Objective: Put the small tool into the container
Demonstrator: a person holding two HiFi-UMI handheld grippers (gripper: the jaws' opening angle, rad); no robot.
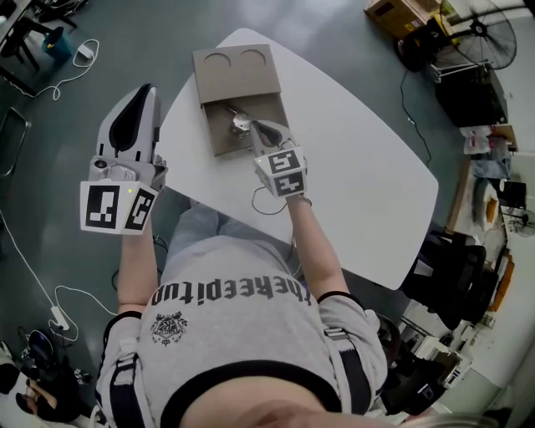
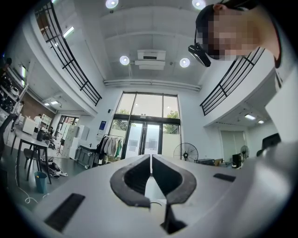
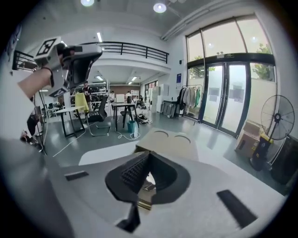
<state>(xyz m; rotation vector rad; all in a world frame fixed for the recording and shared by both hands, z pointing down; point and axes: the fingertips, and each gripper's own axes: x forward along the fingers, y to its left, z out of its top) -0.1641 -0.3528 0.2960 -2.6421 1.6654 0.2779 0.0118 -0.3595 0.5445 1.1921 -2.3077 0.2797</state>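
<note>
An open brown cardboard container (image 1: 219, 140) lies on the white table (image 1: 359, 175), its lid (image 1: 238, 73) with two round cut-outs folded back. A small shiny metal tool (image 1: 240, 122) lies inside the tray. My right gripper (image 1: 254, 125) hangs just above the tray's right side, tilted down, jaws shut with nothing between them. In the right gripper view its tips (image 3: 149, 154) meet in front of the lid (image 3: 173, 142). My left gripper (image 1: 150, 89) is held off the table's left edge, over the floor, shut and empty. The left gripper view (image 2: 151, 157) faces the hall.
A cable (image 1: 263, 201) loops on the table by my right wrist. Cables (image 1: 71, 67) run over the floor at left. A fan (image 1: 485, 38) and cardboard boxes (image 1: 393, 12) stand at the far right. Equipment crowds the lower right.
</note>
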